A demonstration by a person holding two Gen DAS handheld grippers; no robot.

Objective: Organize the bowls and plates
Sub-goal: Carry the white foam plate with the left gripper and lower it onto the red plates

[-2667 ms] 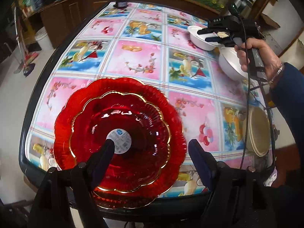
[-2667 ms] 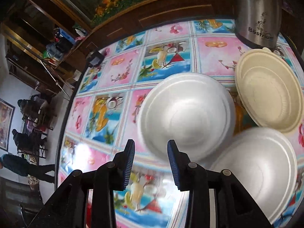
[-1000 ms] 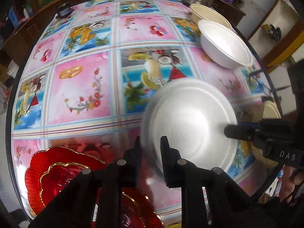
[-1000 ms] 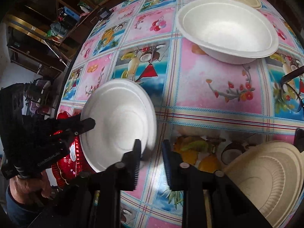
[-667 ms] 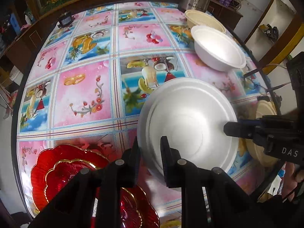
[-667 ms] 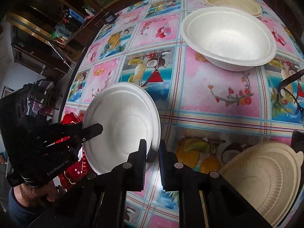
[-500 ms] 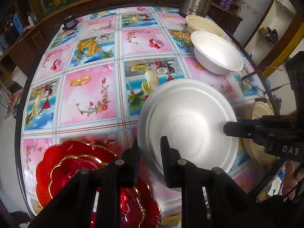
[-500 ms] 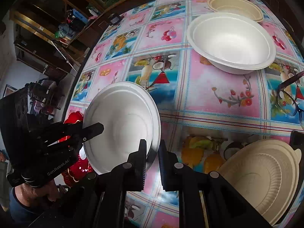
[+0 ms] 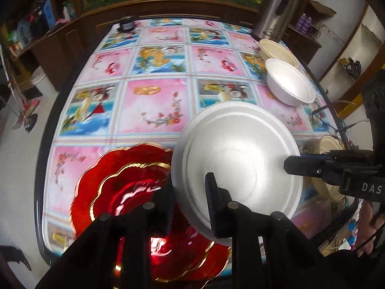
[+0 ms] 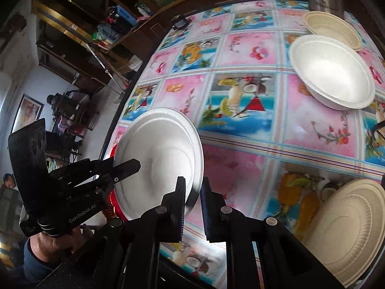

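Both claws are pinching the same white plate, one on each edge: the left gripper has its fingers clamped on the near rim, and the right gripper is clamped on the opposite rim. The plate hangs above the table, partly over the stacked red plates near the front edge. Only the right camera shows the beige plate at its lower right. Farther back sit a white bowl and a beige bowl, touching. The left view shows "DAS" on the right gripper's body, the right view "GenRobot.AI" on the left one. The steel flask stands at the far edge.
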